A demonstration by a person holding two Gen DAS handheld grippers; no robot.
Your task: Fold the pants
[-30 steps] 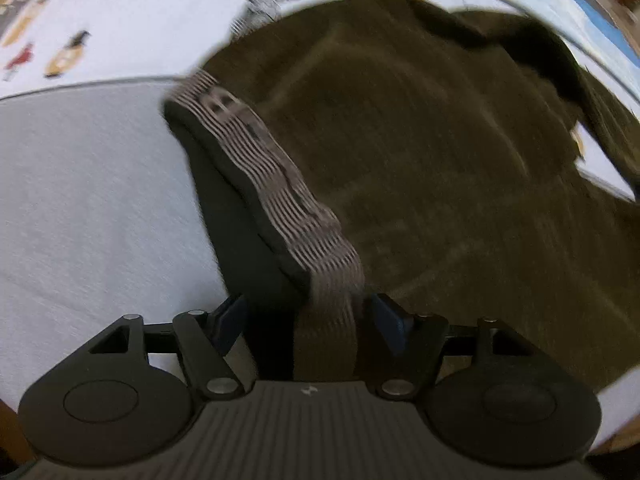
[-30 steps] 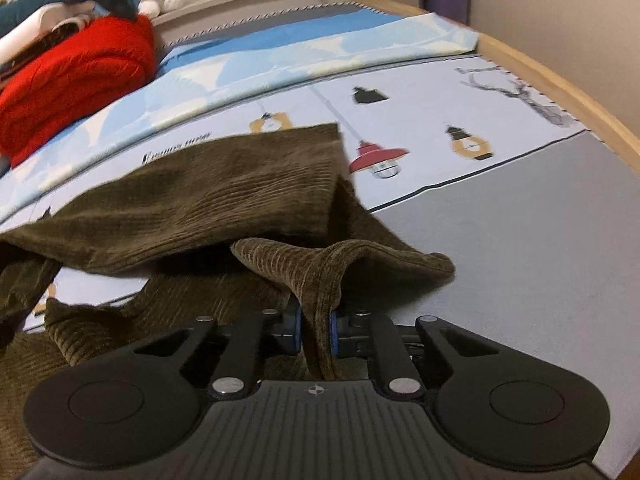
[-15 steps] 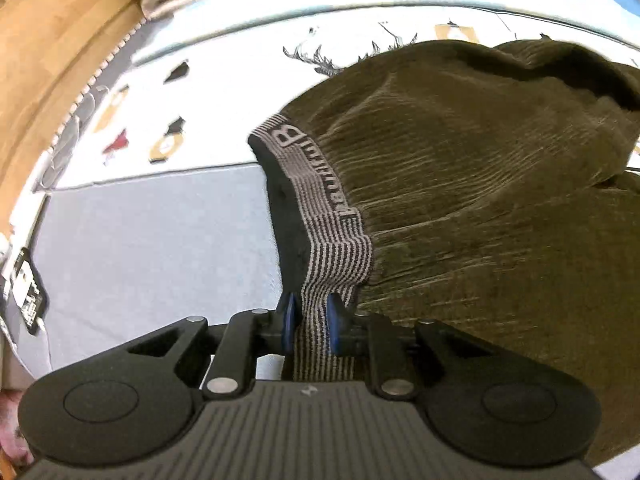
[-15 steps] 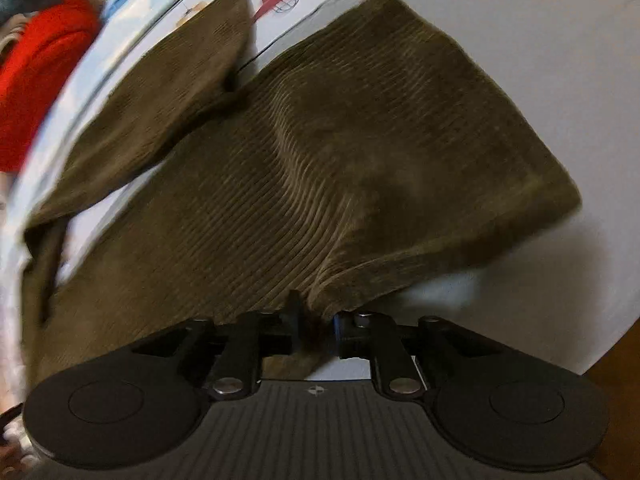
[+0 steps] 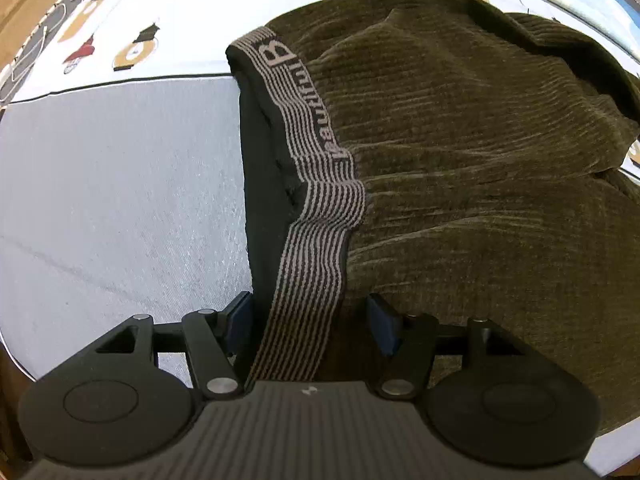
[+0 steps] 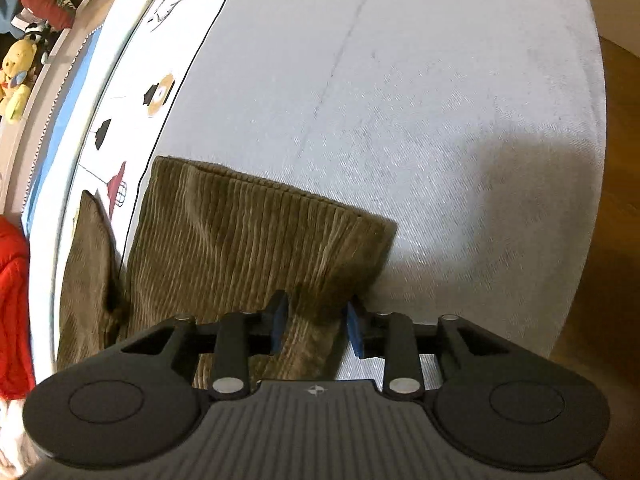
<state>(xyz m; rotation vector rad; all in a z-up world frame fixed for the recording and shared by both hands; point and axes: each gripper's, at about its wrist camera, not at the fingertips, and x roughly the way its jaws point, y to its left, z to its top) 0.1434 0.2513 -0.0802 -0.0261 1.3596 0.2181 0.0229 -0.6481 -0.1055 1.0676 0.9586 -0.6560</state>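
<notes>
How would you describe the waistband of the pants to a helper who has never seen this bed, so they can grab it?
Find the grey and white printed bedspread with the olive corduroy pants lying on it. Along the pants' left edge in the left wrist view runs the waistband. It is the only striped part: dark and tan elastic bearing large letters.

Tongs: the left tongs (image 5: 308, 322) are opening, pads clear of the cloth.
Waistband: the striped waistband (image 5: 316, 216) is running between them.
Pants: the olive corduroy pants (image 5: 472, 152) are lying rumpled on the bed (image 5: 120, 168).
</notes>
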